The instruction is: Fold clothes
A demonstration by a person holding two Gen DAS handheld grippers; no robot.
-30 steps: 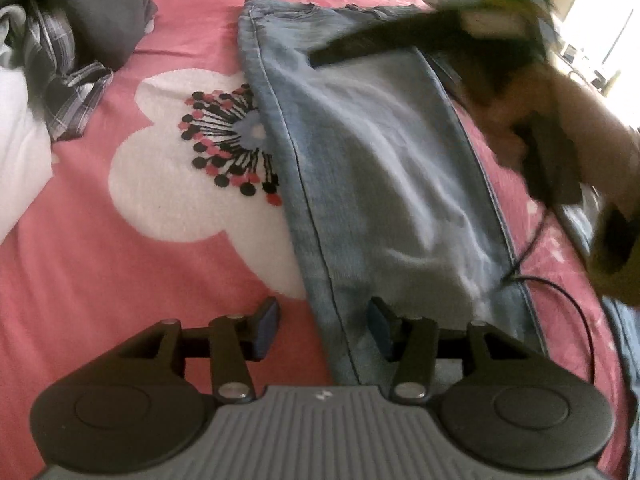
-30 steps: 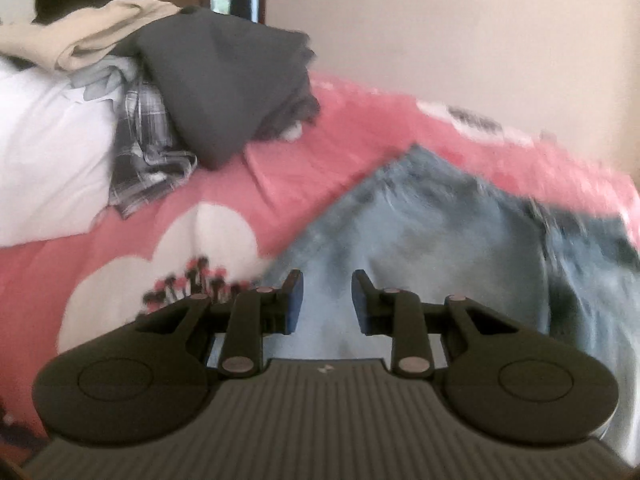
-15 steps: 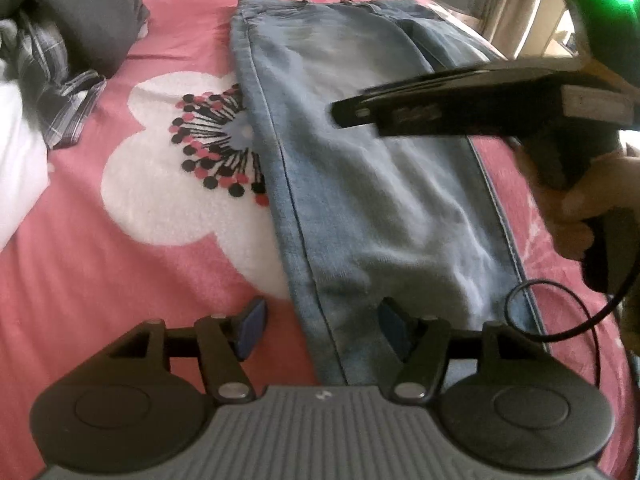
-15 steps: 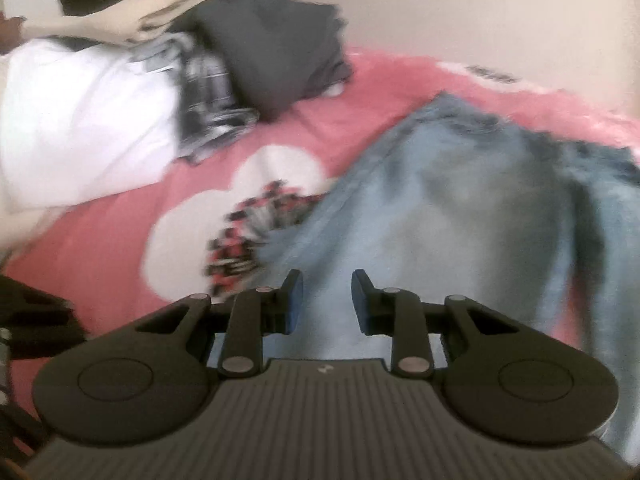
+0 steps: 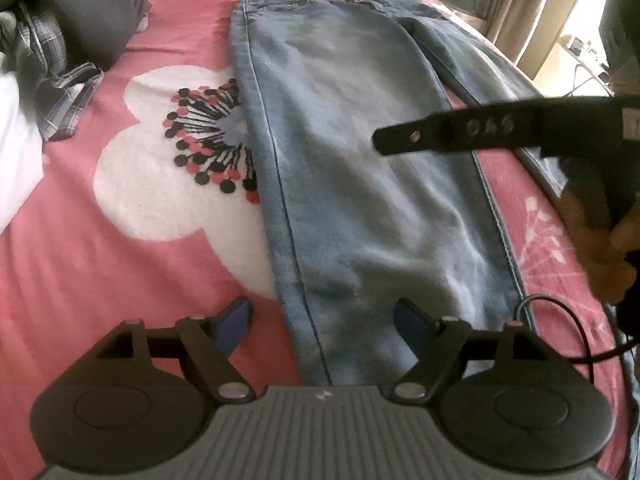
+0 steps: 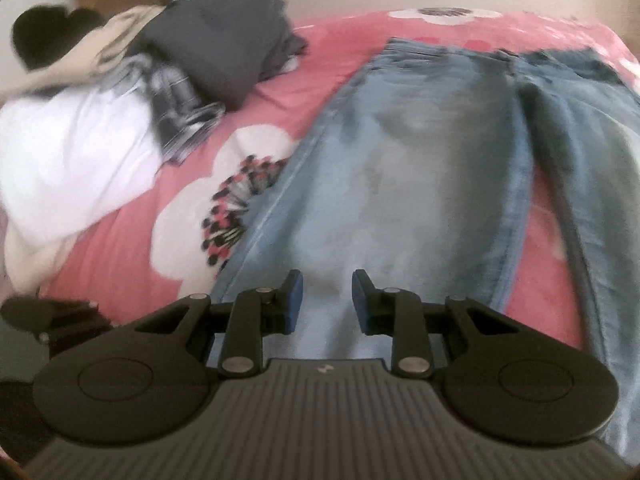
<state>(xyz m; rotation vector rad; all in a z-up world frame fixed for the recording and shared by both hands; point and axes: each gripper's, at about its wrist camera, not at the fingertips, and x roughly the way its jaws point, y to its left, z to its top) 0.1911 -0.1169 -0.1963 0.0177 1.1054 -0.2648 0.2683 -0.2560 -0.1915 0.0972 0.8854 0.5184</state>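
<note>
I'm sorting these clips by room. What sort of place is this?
Most likely a bedroom: jeans lie spread on a pink flowered blanket like a bed cover, a pile of clothes sits beside them, and curtains hang at a bright window.

A home bedroom: pink flowered bedspread (image 5: 120, 280), heaped laundry (image 6: 120, 100), curtains (image 5: 520, 8).

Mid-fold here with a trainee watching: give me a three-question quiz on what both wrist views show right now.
1. True or false: the jeans lie flat on the pink blanket.
2. Which gripper's fingers stand wider apart: A left, B right?
3. Fill in: the left gripper straddles the jeans' ____ side seam, near the hem.

Key: 1 true. 2 A; its jaws are opening over the denim, pads not pressing; the right gripper hangs narrow and empty. 3 left.
</note>
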